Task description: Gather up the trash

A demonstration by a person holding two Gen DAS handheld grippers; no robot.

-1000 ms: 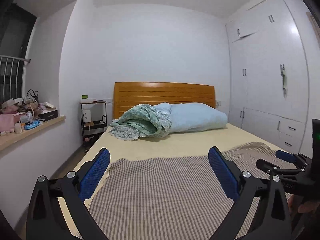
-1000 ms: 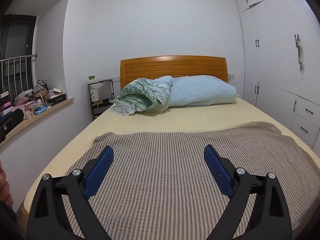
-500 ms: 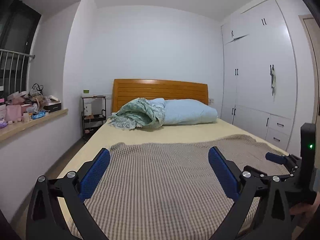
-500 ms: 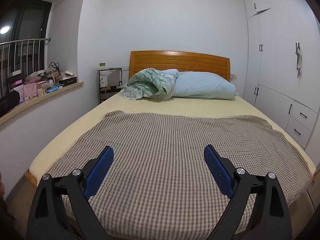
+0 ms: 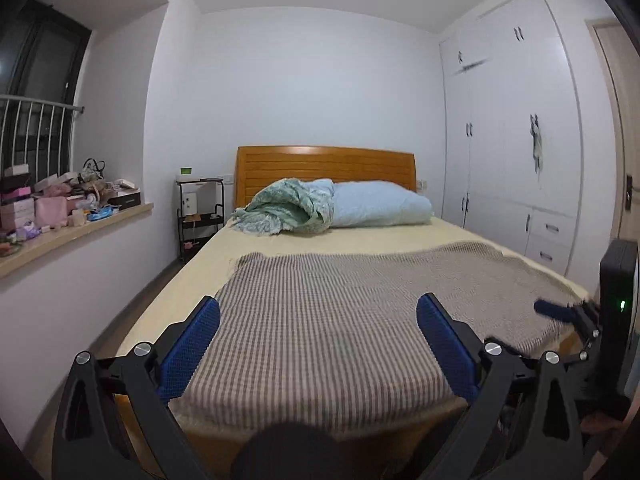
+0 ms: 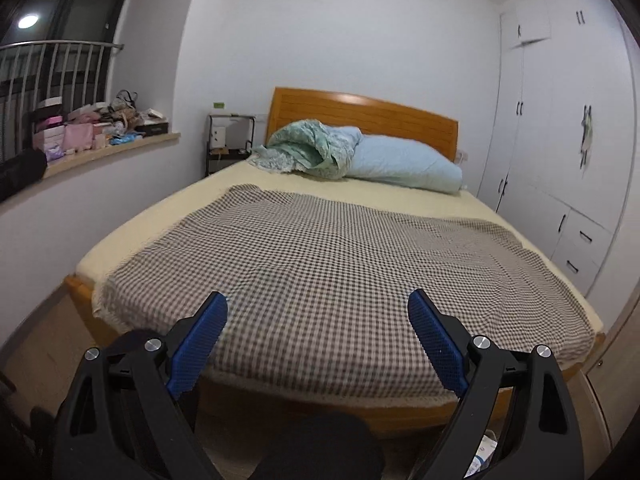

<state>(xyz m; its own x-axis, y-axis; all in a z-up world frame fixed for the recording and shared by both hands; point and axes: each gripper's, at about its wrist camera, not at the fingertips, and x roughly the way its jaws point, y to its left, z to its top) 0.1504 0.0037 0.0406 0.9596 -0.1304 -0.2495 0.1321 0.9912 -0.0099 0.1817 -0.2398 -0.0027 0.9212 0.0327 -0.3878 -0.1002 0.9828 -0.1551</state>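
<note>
Both tools gape empty: left tool [image 5: 318, 344], right tool [image 6: 318, 344], each before the bed [image 6: 132, 224]. White litter, seemingly paper [image 6: 482, 456], lies on the floor below the bed's foot. Checked blanket [image 6: 320, 256] covers the bed.

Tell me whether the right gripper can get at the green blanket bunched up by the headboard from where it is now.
Probably not from here. The right gripper, open and empty, sits at the foot of the bed, and the green blanket lies at the far end, past the whole checked cover. Nothing blocks it.
</note>
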